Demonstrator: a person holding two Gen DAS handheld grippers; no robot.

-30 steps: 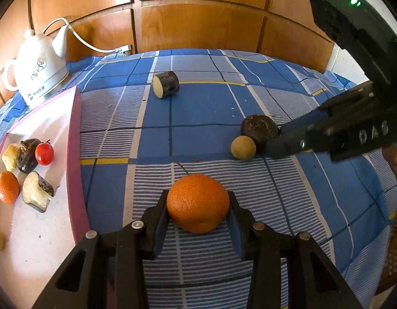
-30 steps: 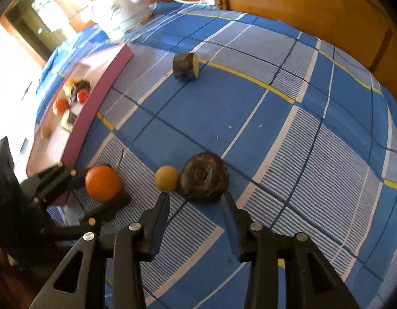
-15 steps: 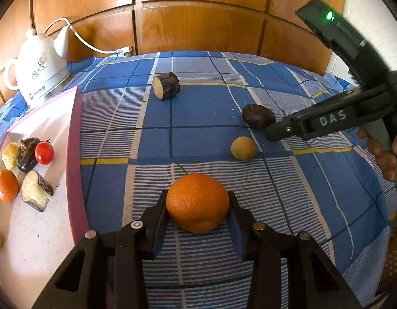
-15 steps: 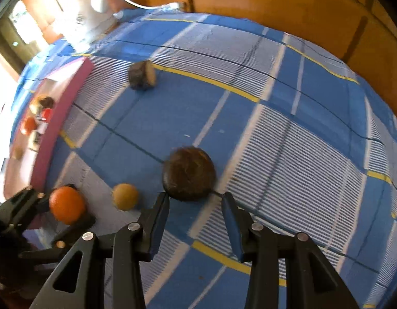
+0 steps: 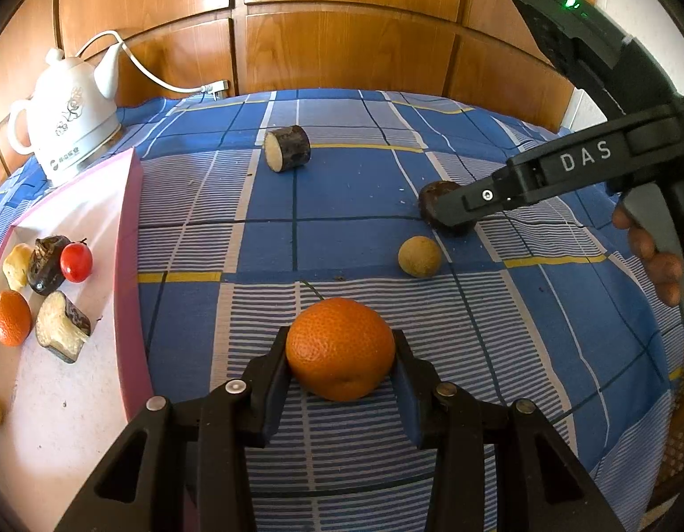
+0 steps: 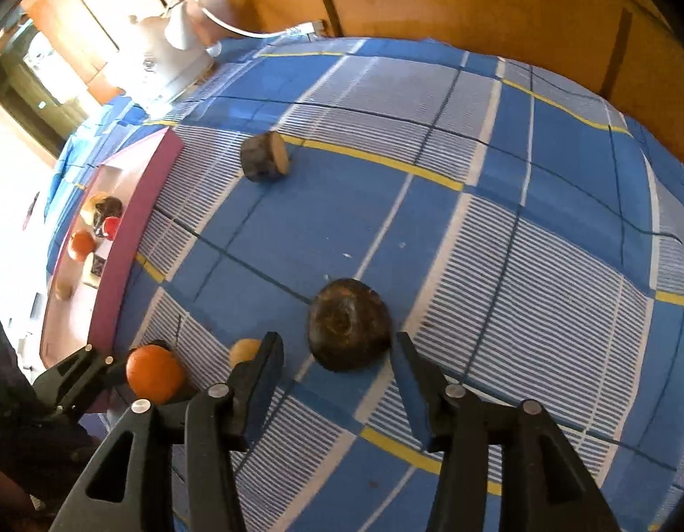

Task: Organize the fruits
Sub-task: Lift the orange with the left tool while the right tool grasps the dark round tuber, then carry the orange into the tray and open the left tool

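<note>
Left tongs [image 5: 340,357] pinching orange [image 5: 340,348], right tongs [image 6: 337,354] spread around dark fruit [image 6: 348,330], half-hidden from the left view

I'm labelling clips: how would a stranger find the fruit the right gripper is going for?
On the blue checked tablecloth, find the right gripper. The dark brown round fruit sits between its open fingers. Its neighbour, the small tan fruit, is paler and smaller.

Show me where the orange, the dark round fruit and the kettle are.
orange [image 5: 340,348]: left wrist view, middle of its peel.
dark round fruit [image 6: 348,330]: right wrist view, its top.
kettle [image 5: 71,126]: left wrist view, its white body.
</note>
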